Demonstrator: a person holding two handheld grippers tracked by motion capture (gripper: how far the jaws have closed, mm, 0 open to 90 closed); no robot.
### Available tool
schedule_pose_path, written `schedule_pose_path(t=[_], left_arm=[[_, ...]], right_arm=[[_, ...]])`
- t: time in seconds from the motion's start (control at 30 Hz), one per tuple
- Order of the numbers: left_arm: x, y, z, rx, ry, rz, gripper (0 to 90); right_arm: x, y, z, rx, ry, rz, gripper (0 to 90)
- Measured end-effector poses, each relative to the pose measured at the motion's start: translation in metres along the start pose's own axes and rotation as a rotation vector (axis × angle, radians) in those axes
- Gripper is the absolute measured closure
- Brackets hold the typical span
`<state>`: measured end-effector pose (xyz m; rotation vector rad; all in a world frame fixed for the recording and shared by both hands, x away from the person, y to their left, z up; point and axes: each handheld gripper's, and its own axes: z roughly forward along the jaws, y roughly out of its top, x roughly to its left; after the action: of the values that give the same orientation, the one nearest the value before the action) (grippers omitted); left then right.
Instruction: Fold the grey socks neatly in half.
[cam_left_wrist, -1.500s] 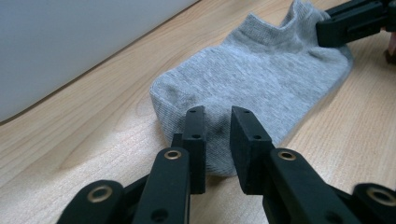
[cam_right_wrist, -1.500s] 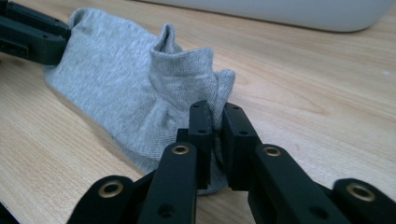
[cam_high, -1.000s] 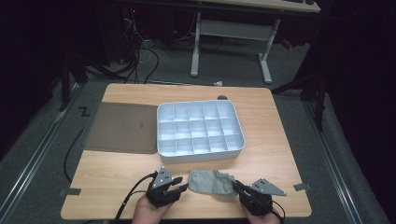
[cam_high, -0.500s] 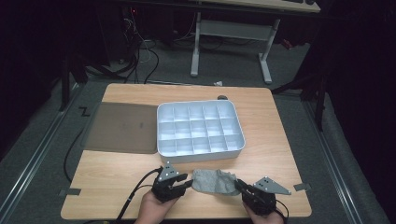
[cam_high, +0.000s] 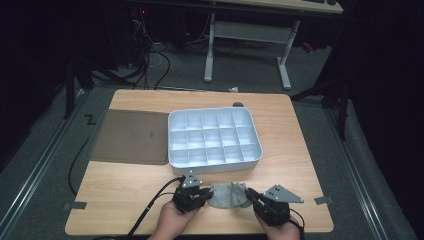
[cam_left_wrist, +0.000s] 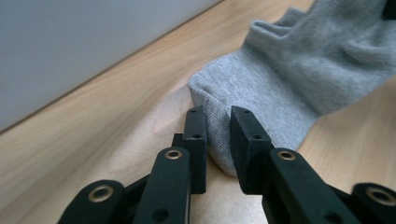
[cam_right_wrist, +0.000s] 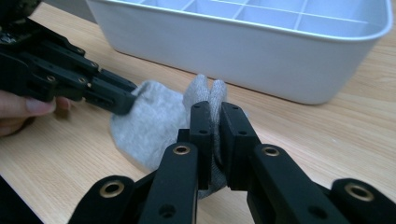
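Dark room, wooden table (cam_high: 130, 185); left hand-held gripper (cam_left_wrist: 218, 126), just closing, and right hand-held gripper (cam_right_wrist: 215, 121) clamp grey sock (cam_high: 227, 195).

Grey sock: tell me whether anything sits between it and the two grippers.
Nothing does. The left gripper has just closed its jaws on the near edge of the grey sock, and the right gripper is clamped on a fold at the other end. The divided tray lies beyond it, apart.

Fingers (cam_left_wrist: 218, 122) apparently pinching grey sock (cam_left_wrist: 299, 70) toe
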<state>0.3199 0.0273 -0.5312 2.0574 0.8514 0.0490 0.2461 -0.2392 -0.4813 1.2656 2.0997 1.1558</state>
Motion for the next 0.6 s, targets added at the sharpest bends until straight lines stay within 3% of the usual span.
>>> schedule_pose_path(t=[0.47, 0.6], left_arm=[[-0.021, -0.003, 0.001, 0.01, -0.067, 0.021, 77.0], [-0.024, -0.003, 0.005, 0.014, -0.078, 0.021, 77.2]], right_arm=[[0.018, 0.014, 0.004, -0.04, 0.06, -0.017, 85.0], [0.021, 0.013, 0.01, -0.03, 0.072, -0.015, 85.0]])
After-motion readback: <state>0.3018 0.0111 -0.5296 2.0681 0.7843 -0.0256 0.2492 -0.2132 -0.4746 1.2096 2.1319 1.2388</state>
